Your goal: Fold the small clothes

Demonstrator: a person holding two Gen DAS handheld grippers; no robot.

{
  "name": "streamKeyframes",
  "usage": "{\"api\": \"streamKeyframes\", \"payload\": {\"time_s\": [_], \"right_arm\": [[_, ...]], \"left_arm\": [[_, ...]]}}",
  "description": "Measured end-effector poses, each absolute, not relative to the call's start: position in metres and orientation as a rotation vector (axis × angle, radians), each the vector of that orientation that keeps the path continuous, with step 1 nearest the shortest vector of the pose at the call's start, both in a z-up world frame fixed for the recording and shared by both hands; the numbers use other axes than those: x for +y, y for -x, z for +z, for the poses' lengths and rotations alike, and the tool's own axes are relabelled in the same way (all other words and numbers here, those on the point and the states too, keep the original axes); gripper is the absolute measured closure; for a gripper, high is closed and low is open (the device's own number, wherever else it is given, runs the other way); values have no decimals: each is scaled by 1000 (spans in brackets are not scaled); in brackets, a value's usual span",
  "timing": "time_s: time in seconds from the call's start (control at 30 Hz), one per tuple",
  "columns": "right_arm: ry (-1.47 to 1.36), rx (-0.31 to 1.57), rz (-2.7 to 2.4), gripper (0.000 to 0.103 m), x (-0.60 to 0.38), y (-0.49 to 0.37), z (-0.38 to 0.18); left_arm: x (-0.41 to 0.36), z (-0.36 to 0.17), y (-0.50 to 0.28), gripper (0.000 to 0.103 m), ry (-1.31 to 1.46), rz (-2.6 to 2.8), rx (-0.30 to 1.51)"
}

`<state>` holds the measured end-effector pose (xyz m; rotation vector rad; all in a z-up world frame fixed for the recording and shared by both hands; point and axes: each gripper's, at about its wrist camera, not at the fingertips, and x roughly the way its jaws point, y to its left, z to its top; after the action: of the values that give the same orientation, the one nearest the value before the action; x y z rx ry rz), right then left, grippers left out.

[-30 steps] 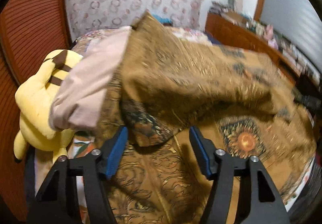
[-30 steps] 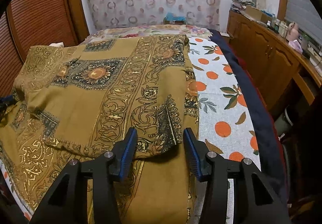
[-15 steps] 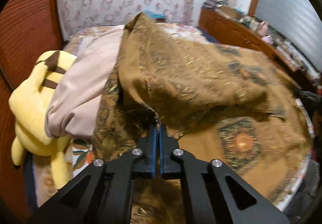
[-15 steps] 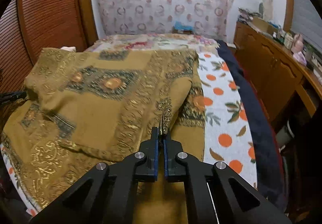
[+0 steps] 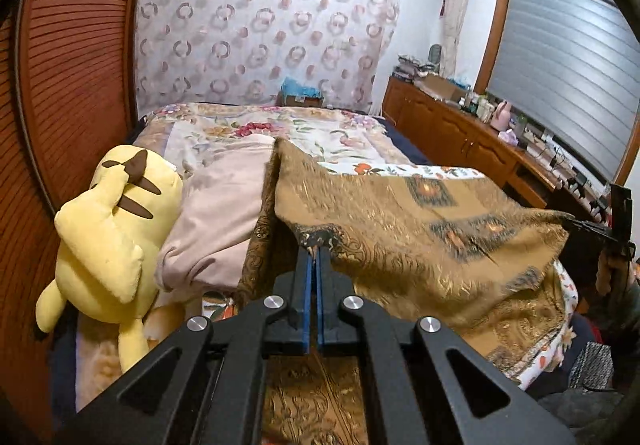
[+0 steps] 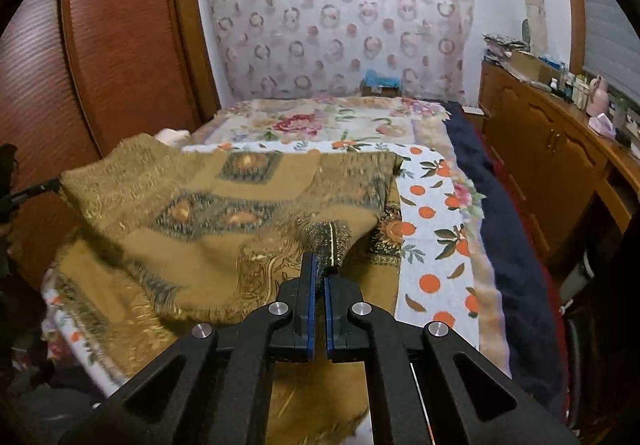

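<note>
A: Left wrist view, left to right. Yellow plush toy [image 5: 108, 229] at the bed's left side, against the wooden sliding door [image 5: 76, 85]. Beside it a pale pink folded cloth [image 5: 216, 221].

B: And the garment?

A: Gold patterned cloth [image 5: 420, 229] lies on the bed [image 5: 280, 125], near edge lifted. Left gripper [image 5: 313, 259] is clamped on that edge, blue pads pinched together with fabric between them. Far right, the other gripper [image 5: 600, 231] holds the opposite corner.

B: Right wrist view?

A: The same cloth [image 6: 208, 213] sags between the two grips, its lower layer flat on an orange-print sheet [image 6: 436, 229]. Right gripper [image 6: 320, 271] is closed on a dark-bordered corner, jaws nearly together. Right of the bed a wooden counter [image 6: 552, 149] carries bottles; details too small to tell.

B: Blur?

A: Some on the lifted cloth.
</note>
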<state>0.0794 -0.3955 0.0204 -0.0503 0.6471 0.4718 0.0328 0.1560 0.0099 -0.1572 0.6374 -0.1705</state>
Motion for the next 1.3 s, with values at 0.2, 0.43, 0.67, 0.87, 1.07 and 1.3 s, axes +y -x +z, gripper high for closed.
{"api": "streamKeyframes", "payload": {"time_s": [0.2,0.43,0.67,0.87,1.07,1.3], "right_arm": [[39,630,502,100,-411,-45,40],[101,766,466,100,-411,-38,-11],[162,754,408,70,-398,-52,-20],[175,672,423,53,-378,-44,-8],[164,625,471,52,-345,-48,-20],[192,656,540,37,-300,-73,-58]], "left_arm": [[160,7,-19,100,131,-131,659],[154,-37,-15,94,95,-89,765],[149,-51,-6,38,99,-84,775],[145,-54,-8,24,94,-55,764],[141,-61,-11,24,83,-26,776],[139,-77,-15,24,80,-3,812]]}}
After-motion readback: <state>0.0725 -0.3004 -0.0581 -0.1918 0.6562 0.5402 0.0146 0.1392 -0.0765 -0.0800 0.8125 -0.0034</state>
